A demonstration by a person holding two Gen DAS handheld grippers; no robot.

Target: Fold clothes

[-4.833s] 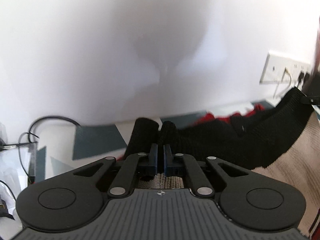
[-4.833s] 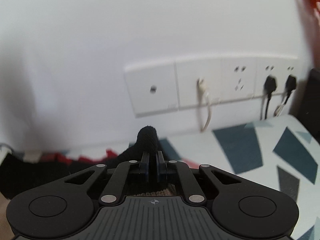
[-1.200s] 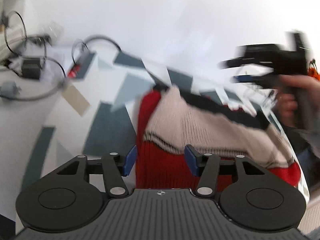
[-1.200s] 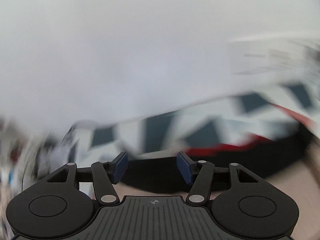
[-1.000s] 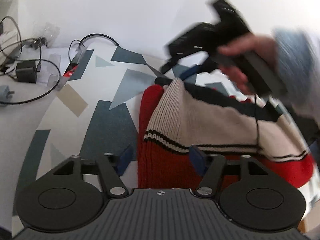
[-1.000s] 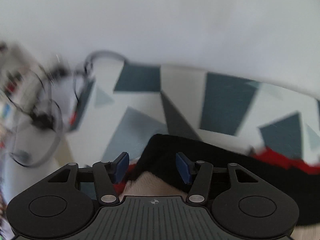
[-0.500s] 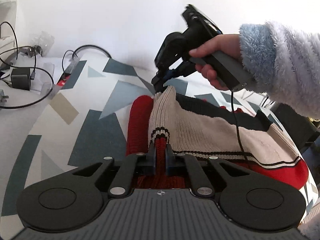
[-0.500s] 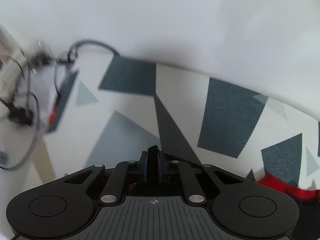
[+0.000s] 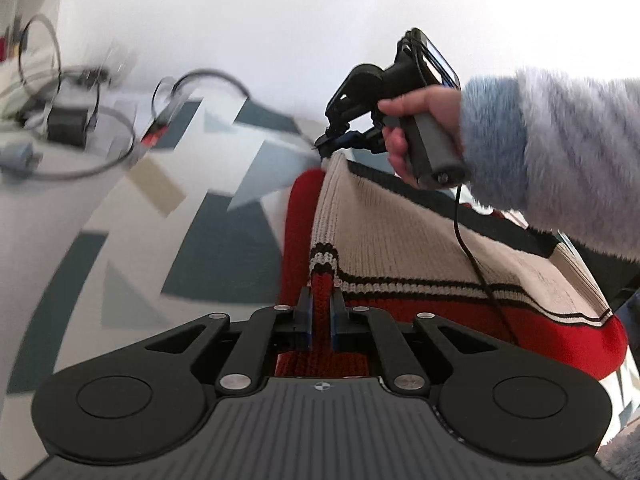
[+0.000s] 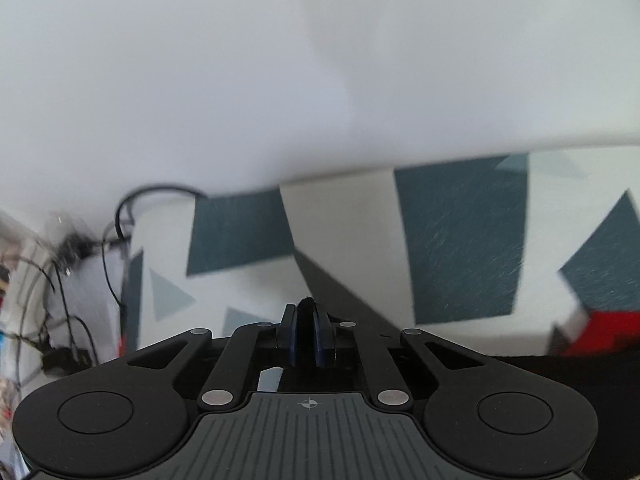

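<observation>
The sweater (image 9: pixel 420 248), knit in red, cream and black, lies on the patterned bench (image 9: pixel 224 248), already doubled at least once, with a cream panel over a red layer. The left claw (image 9: pixel 320 320) is clamped on the red ribbed edge at the near left corner, its jaws narrow with knit between them. The right claw (image 9: pixel 334 145), held by a hand (image 9: pixel 416 120) in a fluffy blue sleeve (image 9: pixel 552 140), pinches the far left corner, where the cream meets a black band; in its own view a tuft of black knit shows between its closed jaws (image 10: pixel 306 336). With both corners of one side gripped, a fold looks to be in hand. Judging by that grip, the next move would be to lift the side evenly and carry it across to the right, with both corners level so the edge lands straight. How many folds remain cannot be told. Cables (image 9: pixel 80 152) and a small black adapter (image 9: pixel 66 126) sit at the bench's far left, well apart from the sweater and out of the way. The right tool's own cord (image 9: pixel 472 256) trails over the cream panel and could snag or get folded in.
</observation>
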